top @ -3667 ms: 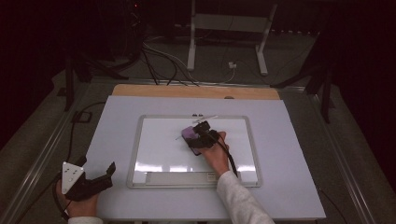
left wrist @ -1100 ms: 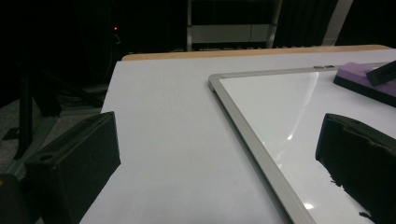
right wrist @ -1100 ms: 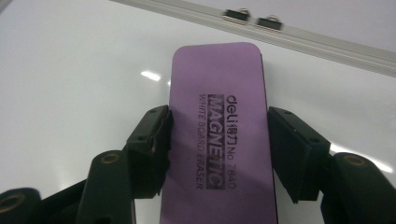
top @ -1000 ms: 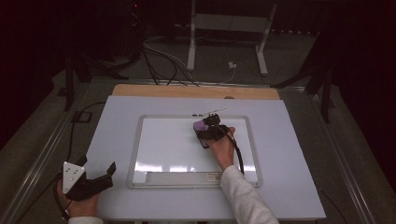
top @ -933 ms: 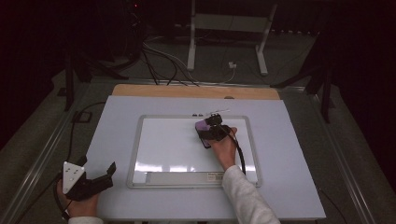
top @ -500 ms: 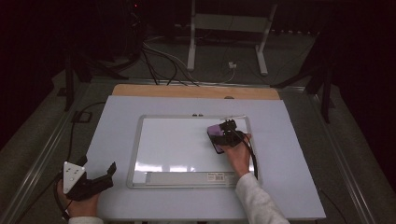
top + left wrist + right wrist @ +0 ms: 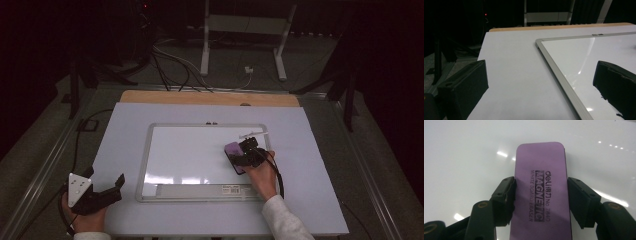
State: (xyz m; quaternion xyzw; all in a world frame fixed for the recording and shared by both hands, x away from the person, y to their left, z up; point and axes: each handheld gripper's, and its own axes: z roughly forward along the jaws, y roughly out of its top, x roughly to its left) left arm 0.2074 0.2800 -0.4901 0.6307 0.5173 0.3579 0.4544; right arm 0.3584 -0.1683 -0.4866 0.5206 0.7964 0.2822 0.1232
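**Purple eraser clamped on the whiteboard's right half**

On the whiteboard (image 7: 200, 150), toward its right side, the right gripper (image 7: 245, 152) has its two black jaws pressed against the long sides of a purple eraser (image 7: 541, 192) (the print on its back reads "MAGNETIC WHITE BOARD ERASER"). The eraser lies flat against the glossy white surface, its far end sticking out beyond the jaws. Just beyond the gripper, near the board's upper right corner, lies a thin white marker (image 7: 254, 134), close to the eraser but apart from it. Two small dark clips (image 7: 211, 123) sit on the top edge of the frame. The board's aluminium frame runs around the work area, with a tray strip along its near edge.

The left gripper (image 7: 97, 192) rests at the near left corner of the white table (image 7: 125, 125), well apart from the board, jaws spread wide with nothing between them. Behind the table, cables (image 7: 175, 57) trail across the dark floor around a stand's legs (image 7: 242, 30).
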